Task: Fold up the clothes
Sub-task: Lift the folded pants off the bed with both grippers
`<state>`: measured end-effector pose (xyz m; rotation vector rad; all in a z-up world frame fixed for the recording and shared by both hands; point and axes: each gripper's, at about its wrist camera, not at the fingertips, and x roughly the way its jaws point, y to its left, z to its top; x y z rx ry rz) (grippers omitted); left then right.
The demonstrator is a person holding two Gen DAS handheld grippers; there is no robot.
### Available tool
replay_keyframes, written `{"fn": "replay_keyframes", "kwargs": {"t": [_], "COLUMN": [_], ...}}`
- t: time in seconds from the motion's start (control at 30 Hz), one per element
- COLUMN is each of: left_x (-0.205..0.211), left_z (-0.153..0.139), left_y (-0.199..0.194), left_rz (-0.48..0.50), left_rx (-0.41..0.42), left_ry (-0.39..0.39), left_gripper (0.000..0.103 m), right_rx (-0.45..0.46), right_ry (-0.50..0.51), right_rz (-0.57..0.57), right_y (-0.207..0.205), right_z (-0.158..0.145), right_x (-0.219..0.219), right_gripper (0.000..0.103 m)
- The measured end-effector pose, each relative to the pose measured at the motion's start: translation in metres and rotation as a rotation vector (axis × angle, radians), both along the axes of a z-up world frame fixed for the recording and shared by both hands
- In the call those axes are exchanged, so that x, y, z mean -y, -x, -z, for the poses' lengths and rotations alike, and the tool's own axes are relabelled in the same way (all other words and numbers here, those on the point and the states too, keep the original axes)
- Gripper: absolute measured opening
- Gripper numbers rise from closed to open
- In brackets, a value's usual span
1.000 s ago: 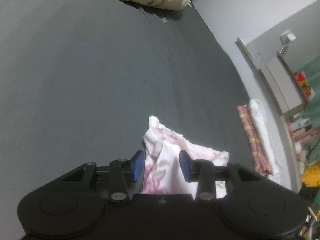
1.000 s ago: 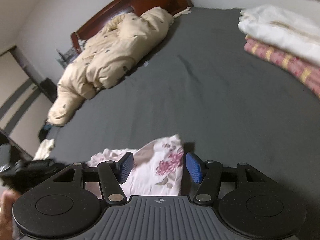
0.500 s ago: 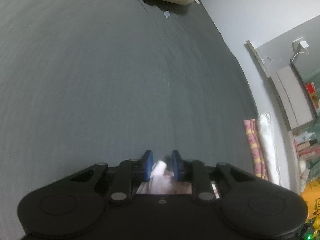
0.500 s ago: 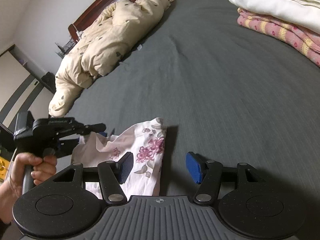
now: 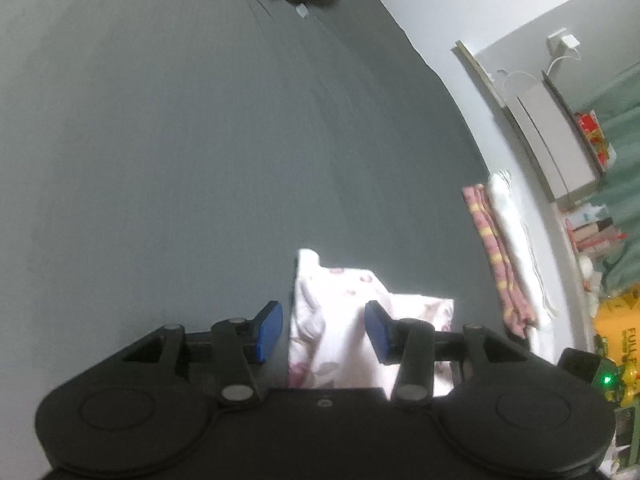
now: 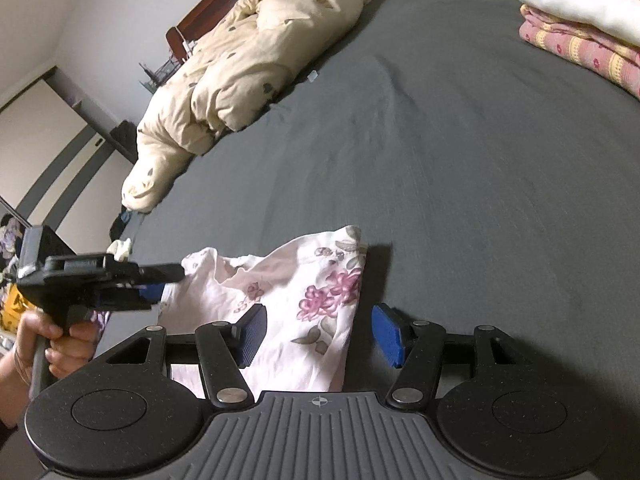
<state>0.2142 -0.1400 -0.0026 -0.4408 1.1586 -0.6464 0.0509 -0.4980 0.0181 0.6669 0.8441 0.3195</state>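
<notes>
Your left tongs [image 5: 323, 330] and right tongs [image 6: 316, 334] both stand wide open, gripping nothing. The white floral cotton garment [image 6: 296, 300] lies rumpled between and ahead of their fingers on the dark grey bedsheet [image 6: 460, 168]. Folding looks mid-way or just released; check the fold's edges.

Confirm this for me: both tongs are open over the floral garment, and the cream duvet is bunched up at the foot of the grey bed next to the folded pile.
One detail is off. The right wrist view shows the cream duvet bunched up by the wooden headboard, well apart from the folded pile. The rest holds: the left tongs and right tongs are both open over the floral garment on the grey bed.
</notes>
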Motion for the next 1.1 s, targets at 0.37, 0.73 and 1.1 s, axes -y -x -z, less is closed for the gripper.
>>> {"fn": "replay_keyframes", "kwargs": {"t": [0.37,0.73,1.1], "left_x": [0.022,0.005,-0.007], "left_z": [0.009,0.01,0.014], "left_y": [-0.022,-0.027,-0.013], "left_rz": [-0.066,-0.01,0.026], "left_rx": [0.043,0.044,0.045], "left_ry": [0.017,0.001,0.082], "left_gripper": [0.009,0.041,0.057], "right_rx": [0.019,0.032,0.064], "right_ry": [-0.007,-0.024,-0.008], "right_rz": [-0.003,-0.016,-0.025], "right_y": [-0.002,-0.008,-0.009], "right_z": [0.004,0.008,0.011], "right_x": [-0.004,-0.003,-0.005], "right_gripper": [0.059,0.059,0.058]}}
